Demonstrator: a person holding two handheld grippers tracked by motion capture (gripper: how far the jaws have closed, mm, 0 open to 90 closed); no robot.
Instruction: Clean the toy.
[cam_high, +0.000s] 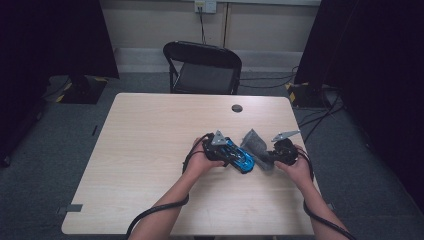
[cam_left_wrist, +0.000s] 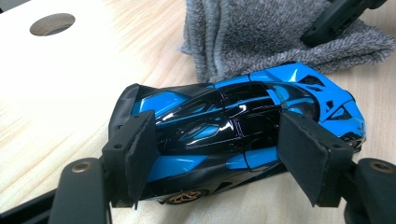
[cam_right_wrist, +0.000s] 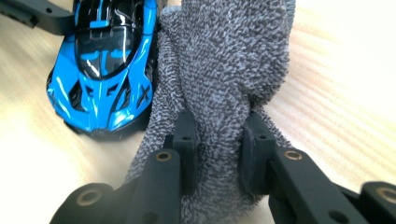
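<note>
Clamping blue toy car (cam_left_wrist: 233, 126), left gripper (cam_left_wrist: 224, 154), right gripper (cam_right_wrist: 219, 140) pinching grey cloth (cam_right_wrist: 224, 60) beside it

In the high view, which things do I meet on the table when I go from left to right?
Left gripper → blue toy car → grey cloth → right gripper.

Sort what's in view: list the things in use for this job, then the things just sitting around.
In use: blue toy car, clamped by the left gripper; grey cloth, pinched by the right gripper.
Sitting around: black folding chair, wall socket, floor cables.
</note>
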